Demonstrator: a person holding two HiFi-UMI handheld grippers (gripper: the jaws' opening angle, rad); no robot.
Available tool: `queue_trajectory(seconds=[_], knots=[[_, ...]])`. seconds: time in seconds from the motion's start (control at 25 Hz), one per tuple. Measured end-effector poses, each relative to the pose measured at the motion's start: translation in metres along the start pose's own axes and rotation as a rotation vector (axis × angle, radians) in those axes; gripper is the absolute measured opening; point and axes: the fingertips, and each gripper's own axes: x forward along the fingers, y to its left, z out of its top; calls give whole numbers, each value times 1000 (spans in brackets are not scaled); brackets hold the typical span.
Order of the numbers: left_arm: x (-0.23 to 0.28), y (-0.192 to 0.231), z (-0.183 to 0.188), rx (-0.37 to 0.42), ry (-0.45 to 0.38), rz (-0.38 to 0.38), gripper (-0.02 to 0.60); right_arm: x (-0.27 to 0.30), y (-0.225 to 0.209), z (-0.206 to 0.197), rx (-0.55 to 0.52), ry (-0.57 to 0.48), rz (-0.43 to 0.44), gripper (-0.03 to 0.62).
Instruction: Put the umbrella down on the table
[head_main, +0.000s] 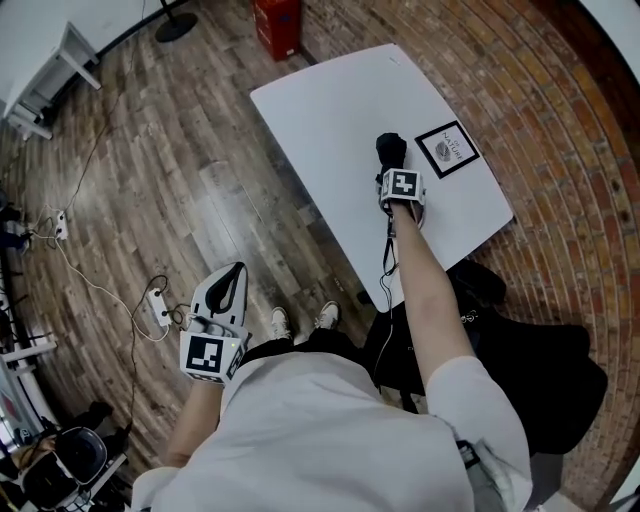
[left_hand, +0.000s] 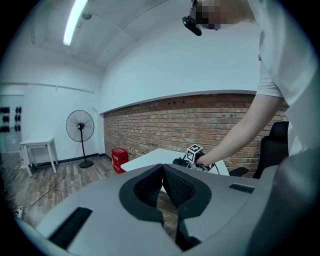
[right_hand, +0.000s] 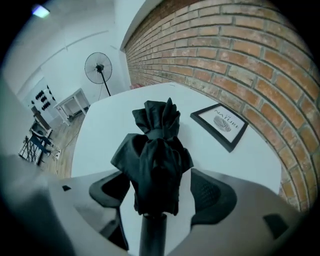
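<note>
Right claw (right_hand: 162, 194) spread wide either side of the umbrella (right_hand: 156, 150) on the surface (right_hand: 107, 125); if I back out crooked toward 6 o'clock, a pad could snag fabric

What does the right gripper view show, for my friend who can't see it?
A folded black fabric umbrella sits between the right gripper's wide-open grey jaws, which do not squeeze it. A white table lies beneath, with a black-framed picture to the right and a red brick wall behind.
</note>
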Motion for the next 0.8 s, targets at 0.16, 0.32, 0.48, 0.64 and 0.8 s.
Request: queue_trajectory(seconds=[0.16, 0.32, 0.48, 0.64, 0.8], knots=[[0, 0, 4, -6, -29, -39, 23, -30, -14, -12, -7, 8, -74, 364], [-1, 2, 6, -13, -58, -66, 23, -49, -17, -14, 42, -78, -49, 364], [-2, 1, 8, -22, -87, -90, 23, -75, -21, -26, 9, -127, -42, 364], [-5, 1, 11, -22, -110, -124, 23, -111, -21, -38, 60, -221, -15, 225], [-6, 1, 12, -24, -125, -156, 23, -142, -20, -62, 171, -308, -20, 46]])
